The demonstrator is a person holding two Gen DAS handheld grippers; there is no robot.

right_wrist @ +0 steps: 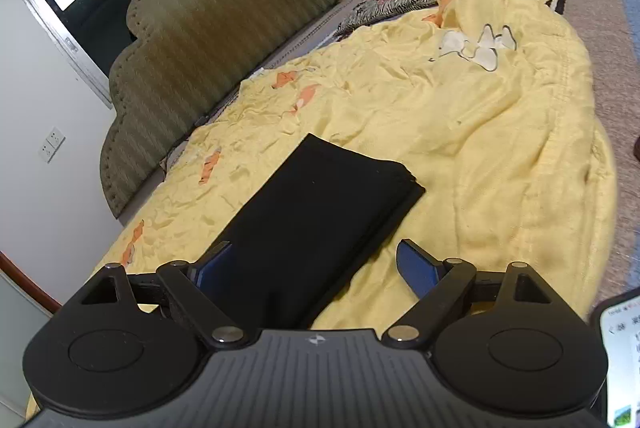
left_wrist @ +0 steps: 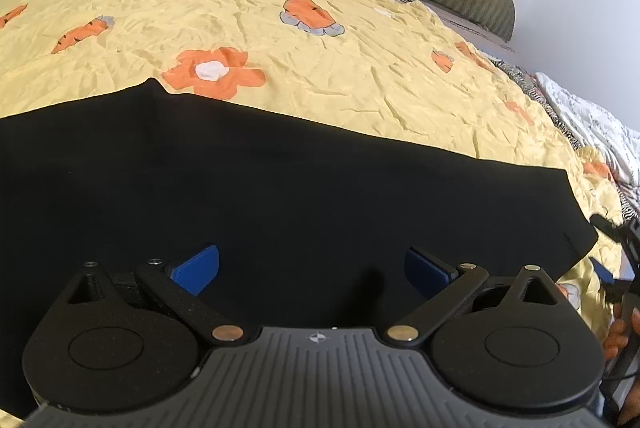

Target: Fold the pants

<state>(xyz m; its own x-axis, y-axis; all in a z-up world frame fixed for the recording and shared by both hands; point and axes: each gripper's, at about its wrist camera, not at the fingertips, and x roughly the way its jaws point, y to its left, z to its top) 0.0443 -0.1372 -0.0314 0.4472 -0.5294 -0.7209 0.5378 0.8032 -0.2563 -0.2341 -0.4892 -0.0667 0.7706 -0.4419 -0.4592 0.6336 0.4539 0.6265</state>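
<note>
On yellow bedspread (right_wrist: 500, 132), folded black pants (right_wrist: 320, 212), near end hidden.

My left gripper (left_wrist: 312, 270) is spread wide, its two blue fingers (left_wrist: 198, 268) far apart with nothing between them. My right gripper (right_wrist: 316, 268) is just as wide, its fingers (right_wrist: 416, 270) apart and gripping nothing. At the far right of my left tongs' view, my right hand (left_wrist: 618, 336) wraps the other handle.

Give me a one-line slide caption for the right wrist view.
Open right gripper hovers over folded black pants lying on the yellow bedspread.
</note>
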